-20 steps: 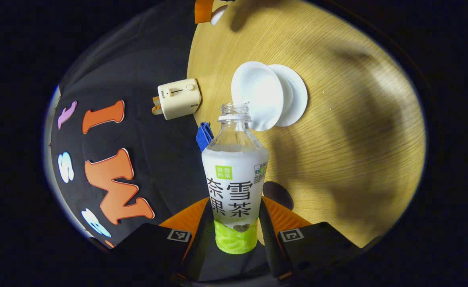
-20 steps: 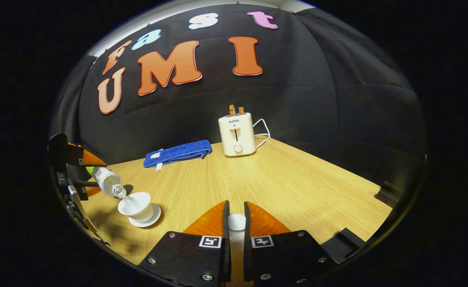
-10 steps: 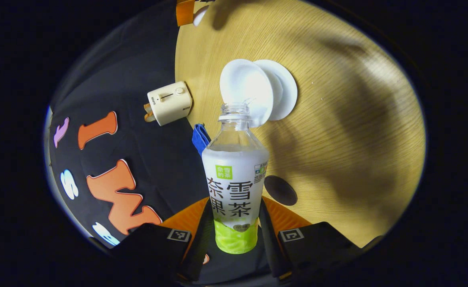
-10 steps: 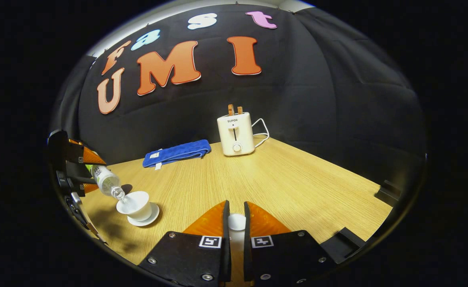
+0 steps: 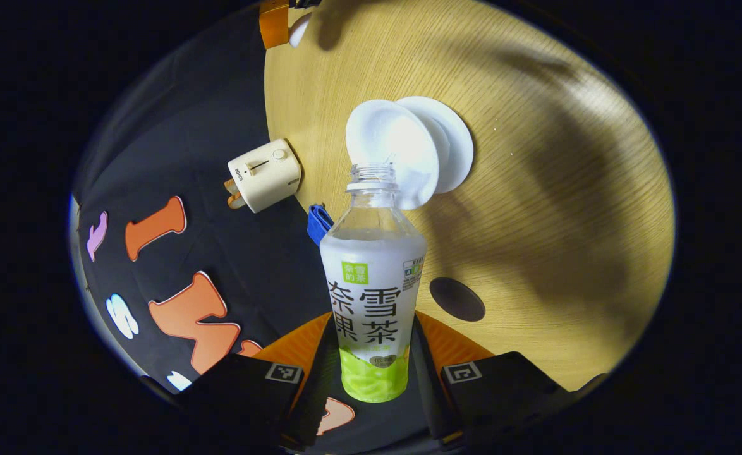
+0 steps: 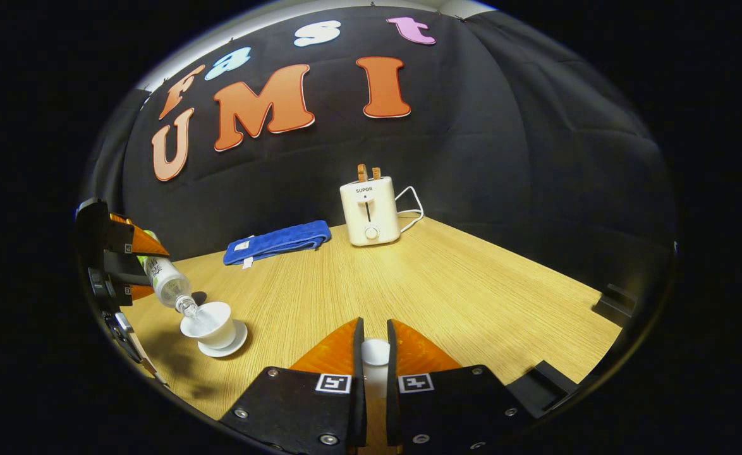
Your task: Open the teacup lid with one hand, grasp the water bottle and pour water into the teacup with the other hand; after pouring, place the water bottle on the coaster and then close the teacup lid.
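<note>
Toaster point(image 6: 369, 212) and blue towel point(image 6: 277, 242) behind teacup point(image 6: 208, 323)

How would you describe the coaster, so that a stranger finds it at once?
Start at the wooden table and find the white teacup on its saucer. Nearer the left gripper lies the coaster: a flat dark disc, the table's one dark item.

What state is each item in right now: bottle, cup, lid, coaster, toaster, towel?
water bottle: uncapped, tilted, pouring, held by left gripper.
teacup: open, on its saucer.
teacup lid: off, pinched by right gripper.
coaster: bare.
toaster: upright, two slices sticking up.
blue towel: folded, lying flat.
</note>
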A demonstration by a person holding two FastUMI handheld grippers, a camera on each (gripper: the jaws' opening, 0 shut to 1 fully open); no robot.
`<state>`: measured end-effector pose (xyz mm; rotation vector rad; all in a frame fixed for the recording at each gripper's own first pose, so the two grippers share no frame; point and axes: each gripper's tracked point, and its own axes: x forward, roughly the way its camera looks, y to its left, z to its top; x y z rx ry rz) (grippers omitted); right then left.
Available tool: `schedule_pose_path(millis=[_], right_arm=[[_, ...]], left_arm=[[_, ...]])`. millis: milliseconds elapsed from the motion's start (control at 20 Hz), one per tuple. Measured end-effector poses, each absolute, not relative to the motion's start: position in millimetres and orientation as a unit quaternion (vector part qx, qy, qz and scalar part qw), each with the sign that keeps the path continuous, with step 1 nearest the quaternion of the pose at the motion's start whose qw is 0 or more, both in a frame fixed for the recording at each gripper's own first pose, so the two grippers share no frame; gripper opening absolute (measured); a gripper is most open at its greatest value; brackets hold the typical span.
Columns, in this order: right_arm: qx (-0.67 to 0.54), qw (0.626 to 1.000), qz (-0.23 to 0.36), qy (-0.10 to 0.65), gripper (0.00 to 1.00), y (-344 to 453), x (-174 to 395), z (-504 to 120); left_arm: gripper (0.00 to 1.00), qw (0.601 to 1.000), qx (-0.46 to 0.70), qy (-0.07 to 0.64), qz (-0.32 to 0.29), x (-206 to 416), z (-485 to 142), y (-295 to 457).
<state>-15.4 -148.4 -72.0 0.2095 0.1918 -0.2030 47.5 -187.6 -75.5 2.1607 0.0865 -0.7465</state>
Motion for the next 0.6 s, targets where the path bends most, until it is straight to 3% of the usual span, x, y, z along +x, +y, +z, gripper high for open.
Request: schedule_pose_path(millis=[600], right_arm=[[0.108, 0.984, -0.099, 0.097, 0.13, -147.0, -14.6, -74.5]], left_arm=[[0.64, 0.37, 0.883, 0.009, -0.29, 52.2, -63.0, -200.0]])
